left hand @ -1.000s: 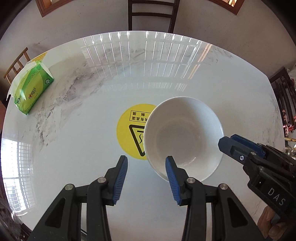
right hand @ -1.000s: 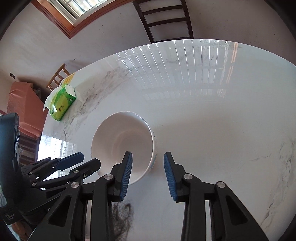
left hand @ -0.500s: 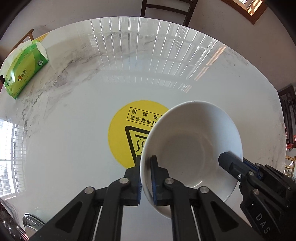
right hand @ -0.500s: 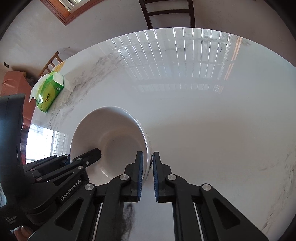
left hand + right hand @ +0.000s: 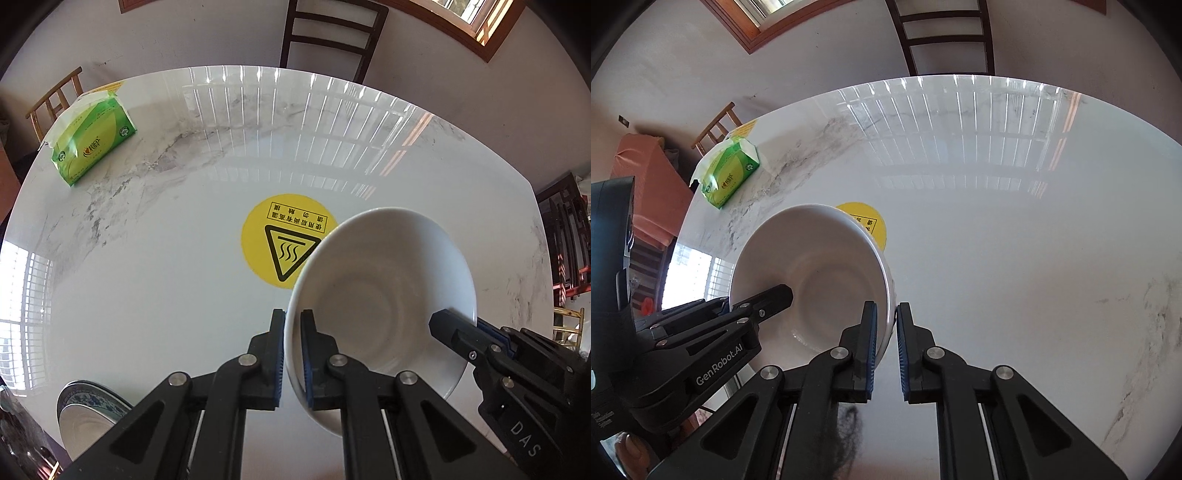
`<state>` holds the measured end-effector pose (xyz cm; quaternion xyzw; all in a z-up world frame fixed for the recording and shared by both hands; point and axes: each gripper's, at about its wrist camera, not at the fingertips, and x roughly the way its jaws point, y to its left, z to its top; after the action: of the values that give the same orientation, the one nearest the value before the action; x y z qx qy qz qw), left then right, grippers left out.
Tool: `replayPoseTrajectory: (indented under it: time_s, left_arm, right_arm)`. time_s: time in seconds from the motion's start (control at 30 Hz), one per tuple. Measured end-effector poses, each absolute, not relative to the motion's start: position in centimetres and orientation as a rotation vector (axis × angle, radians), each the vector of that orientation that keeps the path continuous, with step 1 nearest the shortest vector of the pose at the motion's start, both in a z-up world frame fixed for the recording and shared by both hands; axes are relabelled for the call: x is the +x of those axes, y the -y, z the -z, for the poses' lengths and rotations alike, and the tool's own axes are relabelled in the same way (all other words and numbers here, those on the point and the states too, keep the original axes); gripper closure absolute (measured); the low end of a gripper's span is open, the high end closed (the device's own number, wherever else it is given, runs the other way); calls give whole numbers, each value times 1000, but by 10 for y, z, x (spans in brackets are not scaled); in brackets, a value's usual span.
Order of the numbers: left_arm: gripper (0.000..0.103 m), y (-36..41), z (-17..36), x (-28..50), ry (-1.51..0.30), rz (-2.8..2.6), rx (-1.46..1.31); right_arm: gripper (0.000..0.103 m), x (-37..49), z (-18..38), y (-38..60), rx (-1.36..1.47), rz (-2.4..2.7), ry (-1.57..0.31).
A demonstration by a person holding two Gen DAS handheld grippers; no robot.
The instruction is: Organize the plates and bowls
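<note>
I'm over a glossy white marble table (image 5: 155, 280) with window bars mirrored in it, dark chairs (image 5: 328, 33) at its far edge, a green tissue pack (image 5: 92, 144) far left and a yellow hot-surface sticker (image 5: 284, 243) at the middle. My left gripper (image 5: 292, 354) is clamped on the near-left rim of the white bowl (image 5: 384, 306), one pad inside and one outside; my right gripper (image 5: 886, 347) pinches the opposite rim the same way; the bowl hangs tilted between them, over the sticker's right edge. A blue-patterned plate (image 5: 88, 410) pokes in at the near-left corner.
</note>
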<state>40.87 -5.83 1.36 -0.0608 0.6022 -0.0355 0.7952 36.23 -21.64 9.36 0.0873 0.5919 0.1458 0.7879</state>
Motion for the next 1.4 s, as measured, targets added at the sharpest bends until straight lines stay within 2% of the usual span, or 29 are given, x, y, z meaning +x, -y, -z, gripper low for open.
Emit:
replayPoseTrajectory:
  time_s: [0.4, 0.83, 1.1, 1.4]
  left_arm:
    - [93, 63, -60, 332, -1245, 94, -105]
    - [92, 56, -78, 244, -1223, 102, -88]
    - [91, 51, -71, 203, -1245, 106, -80]
    - [91, 47, -38, 184, -1311, 111, -96]
  right_arm:
    - [92, 289, -140, 218, 176, -372, -1226]
    - [91, 212, -160, 206, 123, -417, -1211]
    - [91, 172, -154, 201, 103, -425, -1227]
    - [91, 152, -132, 195, 89, -412, -1266]
